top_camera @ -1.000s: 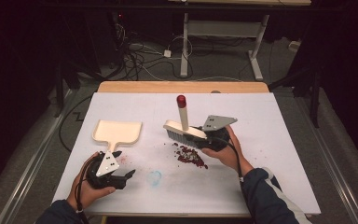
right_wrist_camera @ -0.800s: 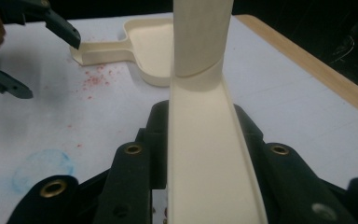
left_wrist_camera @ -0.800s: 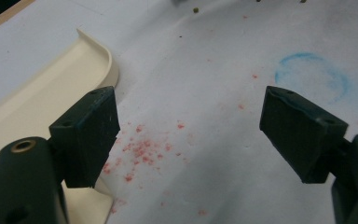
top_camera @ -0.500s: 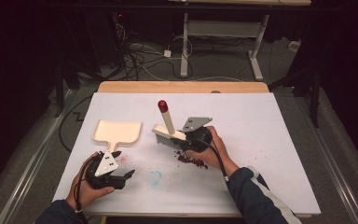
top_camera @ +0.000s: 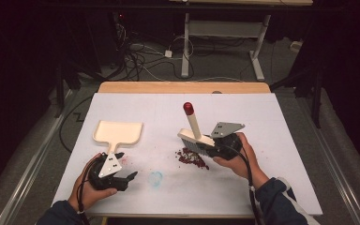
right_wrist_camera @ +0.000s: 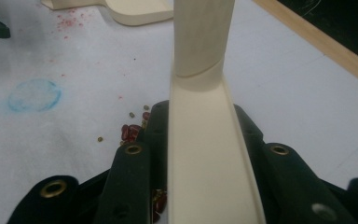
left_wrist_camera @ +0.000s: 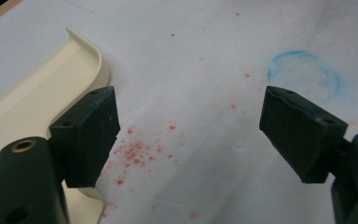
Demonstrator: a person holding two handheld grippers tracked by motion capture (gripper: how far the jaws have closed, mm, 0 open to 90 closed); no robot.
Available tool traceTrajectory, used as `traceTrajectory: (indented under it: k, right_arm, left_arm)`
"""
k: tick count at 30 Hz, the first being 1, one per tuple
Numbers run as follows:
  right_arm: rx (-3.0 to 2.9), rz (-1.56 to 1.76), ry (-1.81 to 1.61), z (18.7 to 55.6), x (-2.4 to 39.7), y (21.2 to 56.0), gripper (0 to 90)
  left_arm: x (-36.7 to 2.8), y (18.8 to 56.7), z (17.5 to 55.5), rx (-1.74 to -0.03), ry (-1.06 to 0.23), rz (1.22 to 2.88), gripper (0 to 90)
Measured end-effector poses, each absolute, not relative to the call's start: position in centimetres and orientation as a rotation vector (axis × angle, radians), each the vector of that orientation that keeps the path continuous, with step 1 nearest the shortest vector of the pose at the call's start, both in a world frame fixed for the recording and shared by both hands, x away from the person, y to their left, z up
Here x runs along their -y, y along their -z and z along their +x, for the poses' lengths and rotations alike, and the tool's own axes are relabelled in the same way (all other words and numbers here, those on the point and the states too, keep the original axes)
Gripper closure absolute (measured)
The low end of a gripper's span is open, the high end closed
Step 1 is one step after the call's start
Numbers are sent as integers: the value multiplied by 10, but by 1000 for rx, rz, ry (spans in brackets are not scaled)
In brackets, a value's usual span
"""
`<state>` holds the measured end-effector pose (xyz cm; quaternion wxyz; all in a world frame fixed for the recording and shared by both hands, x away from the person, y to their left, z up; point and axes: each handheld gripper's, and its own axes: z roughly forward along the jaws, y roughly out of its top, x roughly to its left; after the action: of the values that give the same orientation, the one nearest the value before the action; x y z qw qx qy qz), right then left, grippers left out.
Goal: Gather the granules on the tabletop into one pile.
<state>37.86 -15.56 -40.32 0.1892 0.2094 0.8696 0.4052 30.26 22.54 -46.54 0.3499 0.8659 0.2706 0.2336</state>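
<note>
A cream brush [top_camera: 194,136] with a red-tipped handle stands tilted on the white table cover, bristles down at the edge of a small pile of dark red beans [top_camera: 192,158]. My right gripper [top_camera: 207,146] is shut on the brush's back; in the right gripper view the brush [right_wrist_camera: 200,140] runs up between the black jaws, with beans [right_wrist_camera: 133,131] just left of them. A cream dustpan [top_camera: 117,132] lies flat at the left. My left gripper [top_camera: 127,179] rests below its handle, open and holding nothing. The left gripper view has the dustpan [left_wrist_camera: 37,98] beside one jaw.
A blue chalk ring [top_camera: 155,178] marks the cover between the hands; it is also in the left gripper view [left_wrist_camera: 305,74]. Red specks [left_wrist_camera: 135,149] dot the cover near the dustpan. The wooden table edge [top_camera: 183,87] is at the back, with cables and desk legs on the floor beyond.
The right hand swung the brush to the left over the beans, then back to the right. The left hand and dustpan stayed where they were.
</note>
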Motion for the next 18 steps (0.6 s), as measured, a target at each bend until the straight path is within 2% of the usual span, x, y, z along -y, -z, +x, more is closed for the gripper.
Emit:
traceTrajectory:
  k: [8,12,18]
  right_arm:
    - [-2351,650,-1370,362,144,393,675]
    - [-2245,761,-1523,344,119,411,675]
    - [-2213,708,-1557,313,77,439,676]
  left_arm:
    - [-229,464,302,-710,-616,2222,190]
    - [-232,461,301,-713,-629,2206,190]
    - [-236,458,300,-717,-640,2181,190]
